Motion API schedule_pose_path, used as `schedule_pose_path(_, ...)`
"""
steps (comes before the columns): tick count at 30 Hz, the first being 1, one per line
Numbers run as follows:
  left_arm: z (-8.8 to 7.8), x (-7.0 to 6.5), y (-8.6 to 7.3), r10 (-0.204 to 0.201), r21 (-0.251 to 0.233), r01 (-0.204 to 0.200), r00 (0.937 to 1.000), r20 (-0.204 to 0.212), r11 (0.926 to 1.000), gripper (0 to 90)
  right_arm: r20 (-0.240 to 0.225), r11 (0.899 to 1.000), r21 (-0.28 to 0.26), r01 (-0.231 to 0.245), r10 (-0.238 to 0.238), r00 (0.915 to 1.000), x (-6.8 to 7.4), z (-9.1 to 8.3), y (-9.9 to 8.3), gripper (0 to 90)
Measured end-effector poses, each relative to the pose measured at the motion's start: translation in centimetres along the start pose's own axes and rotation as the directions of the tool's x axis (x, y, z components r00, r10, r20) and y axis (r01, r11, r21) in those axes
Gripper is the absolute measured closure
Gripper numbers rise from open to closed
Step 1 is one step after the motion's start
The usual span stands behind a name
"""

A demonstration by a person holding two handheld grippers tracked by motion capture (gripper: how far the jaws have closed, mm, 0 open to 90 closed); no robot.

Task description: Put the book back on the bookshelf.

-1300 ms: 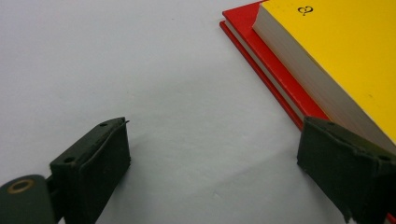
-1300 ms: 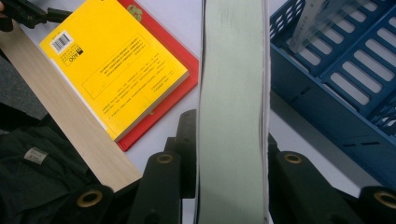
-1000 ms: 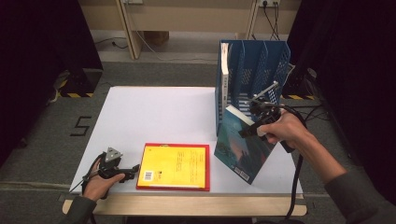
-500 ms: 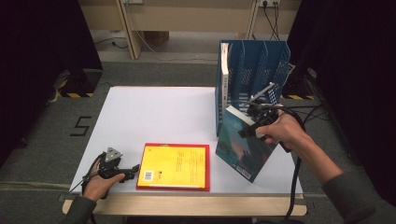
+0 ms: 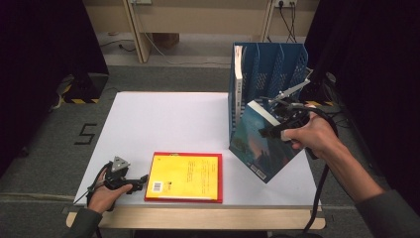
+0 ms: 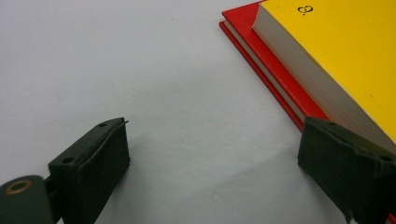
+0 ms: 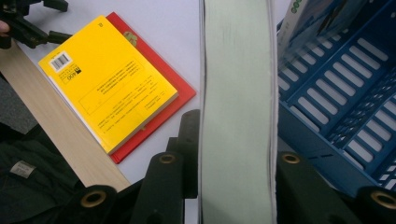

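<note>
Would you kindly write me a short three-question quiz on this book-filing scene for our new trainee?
1. True or false: the right gripper is shut on the blue book.
2. What lies directly under the yellow book?
3. The left gripper is: A) open beside the stack, B) clamped on the yellow book, C) inside the blue file rack.

Key: 1 true; 2 the red book; 3 A.

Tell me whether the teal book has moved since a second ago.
Yes. The teal book, clamped in the right gripper, has risen slightly against the blue file rack and tilts on its lower corner.
</note>
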State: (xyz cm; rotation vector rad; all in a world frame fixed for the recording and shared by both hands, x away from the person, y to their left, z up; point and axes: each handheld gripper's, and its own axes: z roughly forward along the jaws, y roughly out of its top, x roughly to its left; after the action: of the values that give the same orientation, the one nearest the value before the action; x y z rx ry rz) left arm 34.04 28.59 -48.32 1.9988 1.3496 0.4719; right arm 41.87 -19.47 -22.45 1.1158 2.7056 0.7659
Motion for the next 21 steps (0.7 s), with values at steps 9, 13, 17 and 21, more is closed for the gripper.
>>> schedule_pose_path(9, 0.0, 0.0, 0.0, 0.002, 0.000, -0.002, 1.0000, 0.002, 1.0000, 7.4, 0.041, 0.999, -0.033, 0.031, -0.030, 0.9987, 0.4, -2.6, 1.5, 74.0)
schedule_pose_path(13, 0.0, 0.0, 0.0, 0.002, -0.001, -0.002, 1.0000, 0.003, 1.0000, 7.3, 0.065, 0.998, -0.051, 0.022, -0.019, 0.9977, 0.2, -3.9, 2.0, 74.0)
schedule_pose_path(17, 0.0, 0.0, 0.0, 0.002, -0.001, -0.002, 1.0000, 0.003, 1.0000, 7.3, 0.091, 0.997, -0.074, 0.004, 0.002, 0.9958, -0.7, -5.1, 2.5, 74.0)
schedule_pose_path(21, 0.0, 0.0, 0.0, 0.002, -0.001, -0.002, 1.0000, 0.003, 1.0000, 7.2, 0.137, 0.997, -0.080, -0.014, 0.025, 0.9903, -1.5, -6.4, 3.2, 73.9)
